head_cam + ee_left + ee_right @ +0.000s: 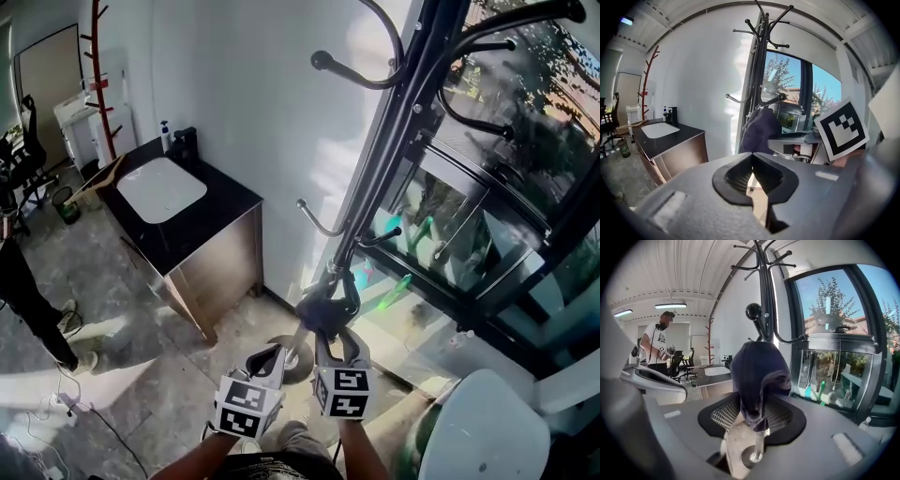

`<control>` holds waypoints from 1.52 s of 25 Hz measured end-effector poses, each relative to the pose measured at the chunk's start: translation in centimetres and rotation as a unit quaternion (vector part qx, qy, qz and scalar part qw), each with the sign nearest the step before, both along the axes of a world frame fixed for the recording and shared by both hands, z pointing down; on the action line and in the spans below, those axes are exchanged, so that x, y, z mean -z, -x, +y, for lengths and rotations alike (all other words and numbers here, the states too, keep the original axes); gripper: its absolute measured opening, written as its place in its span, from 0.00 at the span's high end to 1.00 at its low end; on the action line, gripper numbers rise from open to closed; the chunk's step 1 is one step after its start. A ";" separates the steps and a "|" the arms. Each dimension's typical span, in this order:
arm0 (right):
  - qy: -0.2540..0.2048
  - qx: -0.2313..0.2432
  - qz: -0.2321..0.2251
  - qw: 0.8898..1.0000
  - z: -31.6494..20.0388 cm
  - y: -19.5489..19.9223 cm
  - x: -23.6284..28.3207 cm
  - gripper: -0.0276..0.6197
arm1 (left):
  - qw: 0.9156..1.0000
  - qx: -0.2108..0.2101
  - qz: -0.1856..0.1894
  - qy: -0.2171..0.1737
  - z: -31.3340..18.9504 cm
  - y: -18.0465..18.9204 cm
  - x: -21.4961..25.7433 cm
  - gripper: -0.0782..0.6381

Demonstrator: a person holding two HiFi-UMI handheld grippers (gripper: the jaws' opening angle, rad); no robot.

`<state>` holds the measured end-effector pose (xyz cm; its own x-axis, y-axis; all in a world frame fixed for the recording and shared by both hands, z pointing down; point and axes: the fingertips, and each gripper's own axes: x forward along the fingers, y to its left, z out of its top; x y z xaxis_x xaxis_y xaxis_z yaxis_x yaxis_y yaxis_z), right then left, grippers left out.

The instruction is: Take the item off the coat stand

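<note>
A dark navy cap (323,314) hangs on a low hook of the black coat stand (412,122). My right gripper (339,292) reaches up around it. In the right gripper view the cap (757,376) droops between the two ribbed pads (724,416), which stand wide on either side without pressing it, so the right gripper (757,417) is open. The hook's round knob (753,311) shows just above the cap. My left gripper (279,350) sits lower and to the left, shut and empty. From its view the left gripper (752,157) looks at the cap (759,131) ahead.
A dark cabinet with a white sink (161,187) stands at the left wall, with a red coat stand (98,75) behind it. Large windows (487,216) fill the right. A white chair (492,431) is at the lower right. A person (656,348) stands across the room.
</note>
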<state>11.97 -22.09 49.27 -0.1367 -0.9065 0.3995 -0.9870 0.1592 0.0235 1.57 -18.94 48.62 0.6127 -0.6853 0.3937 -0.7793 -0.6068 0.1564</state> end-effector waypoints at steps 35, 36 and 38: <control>-0.095 -0.028 0.072 0.993 4.5 0.7 5.6 0.92 | 0.999 -0.032 0.027 -0.026 1.4 -0.7 2.0 0.89; -0.096 -0.031 0.071 0.992 4.8 0.7 5.7 0.92 | 0.999 -0.034 0.029 -0.025 1.6 -0.7 2.2 0.89; -0.097 -0.036 0.069 0.992 5.6 0.6 5.8 0.92 | 0.999 -0.036 0.033 -0.025 2.1 -0.8 2.3 0.89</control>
